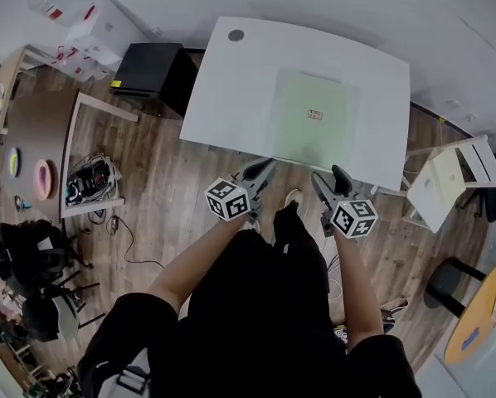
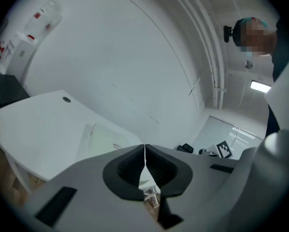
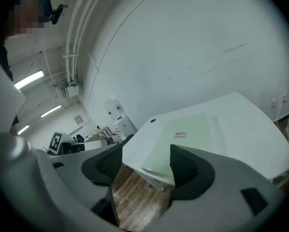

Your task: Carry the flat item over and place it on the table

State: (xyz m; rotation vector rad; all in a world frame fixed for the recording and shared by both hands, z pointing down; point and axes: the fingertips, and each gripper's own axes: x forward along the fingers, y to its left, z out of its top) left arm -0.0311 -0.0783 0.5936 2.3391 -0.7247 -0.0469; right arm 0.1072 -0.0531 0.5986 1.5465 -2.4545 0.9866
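Observation:
A pale green flat sheet [image 1: 313, 98] with a small label lies on the white table [image 1: 231, 81] and reaches to the table's near edge. It also shows as the green sheet [image 2: 103, 141] in the left gripper view and the green sheet [image 3: 188, 129] in the right gripper view. My left gripper [image 1: 265, 168] hangs just short of the table's front edge, left of the sheet, and the left gripper [image 2: 144, 151] has its jaws closed together on nothing. My right gripper [image 1: 331, 177] is beside it, in front of the sheet. The right gripper [image 3: 145, 161] stands open and empty.
A black cabinet [image 1: 153, 73] stands at the table's left end. A white chair [image 1: 451, 181] is at the right. A brown desk [image 1: 41, 131] and a heap of cables [image 1: 90, 181] are on the left. The floor [image 1: 173, 197] is wooden.

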